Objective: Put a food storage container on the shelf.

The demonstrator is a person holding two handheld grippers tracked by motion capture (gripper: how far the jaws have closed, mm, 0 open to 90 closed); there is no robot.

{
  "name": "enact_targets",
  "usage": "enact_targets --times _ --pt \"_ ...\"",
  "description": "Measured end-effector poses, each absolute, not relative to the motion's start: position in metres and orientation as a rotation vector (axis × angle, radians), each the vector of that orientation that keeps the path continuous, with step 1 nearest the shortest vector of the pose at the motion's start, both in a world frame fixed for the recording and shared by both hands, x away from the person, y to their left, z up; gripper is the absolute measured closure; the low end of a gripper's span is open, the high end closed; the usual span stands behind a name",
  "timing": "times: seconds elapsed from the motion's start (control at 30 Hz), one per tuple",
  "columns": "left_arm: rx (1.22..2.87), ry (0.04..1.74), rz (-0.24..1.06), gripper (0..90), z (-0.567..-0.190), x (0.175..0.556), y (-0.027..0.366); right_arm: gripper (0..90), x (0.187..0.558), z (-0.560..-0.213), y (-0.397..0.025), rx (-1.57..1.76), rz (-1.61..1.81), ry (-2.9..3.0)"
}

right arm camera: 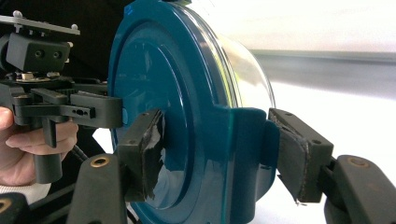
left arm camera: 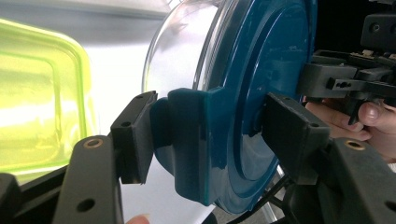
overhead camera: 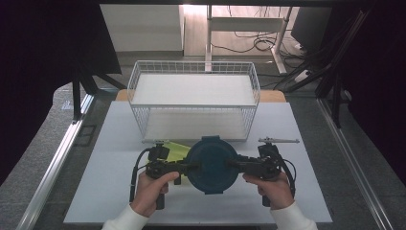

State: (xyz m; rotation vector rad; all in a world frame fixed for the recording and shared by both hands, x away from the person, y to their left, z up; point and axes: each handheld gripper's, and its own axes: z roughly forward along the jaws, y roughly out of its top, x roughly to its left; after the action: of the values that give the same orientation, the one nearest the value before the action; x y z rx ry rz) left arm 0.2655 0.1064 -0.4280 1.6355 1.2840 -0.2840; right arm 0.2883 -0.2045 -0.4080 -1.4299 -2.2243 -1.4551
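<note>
White desk point(overhead camera: 110, 191) in the middle of the frame, grey floor all around. Wire basket point(overhead camera: 194, 98) at the upper middle. Round bowl with a dark blue lid point(overhead camera: 211, 164) at the lower middle, held up just in front of the basket. Left gripper point(overhead camera: 184, 167) pinching the lid's left tab. Right gripper point(overhead camera: 234, 165) pinching the right tab. Yellow-green box point(overhead camera: 176, 149) just left of the bowl, partly hidden.

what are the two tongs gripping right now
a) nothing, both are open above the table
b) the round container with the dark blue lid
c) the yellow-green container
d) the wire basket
b: the left tongs and the right tongs each clamp a side tab of the round blue-lidded container, held in front of the wire basket.
</note>
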Motion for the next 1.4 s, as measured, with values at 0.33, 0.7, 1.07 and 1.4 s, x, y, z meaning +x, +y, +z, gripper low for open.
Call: enact_targets --times 0.33,0.7,1.07,1.4 --pt "1.640 1.289 -0.251 36.8 -0.413 0.284 0.116 37.8 0.310 -0.398 -0.194 -1.404 -1.453 -2.221" --pt "1.621 1.291 -0.258 36.9 -0.402 0.299 0.124 37.7 0.326 -0.383 -0.186 -1.404 -1.459 -2.230" --pt "1.613 1.289 -0.247 36.9 -0.386 0.312 0.128 37.7 0.342 -0.367 -0.181 -1.402 -1.458 -2.232" --pt "1.606 1.276 -0.233 37.0 -0.371 0.322 0.133 37.7 0.353 -0.348 -0.175 -1.386 -1.471 -2.253"
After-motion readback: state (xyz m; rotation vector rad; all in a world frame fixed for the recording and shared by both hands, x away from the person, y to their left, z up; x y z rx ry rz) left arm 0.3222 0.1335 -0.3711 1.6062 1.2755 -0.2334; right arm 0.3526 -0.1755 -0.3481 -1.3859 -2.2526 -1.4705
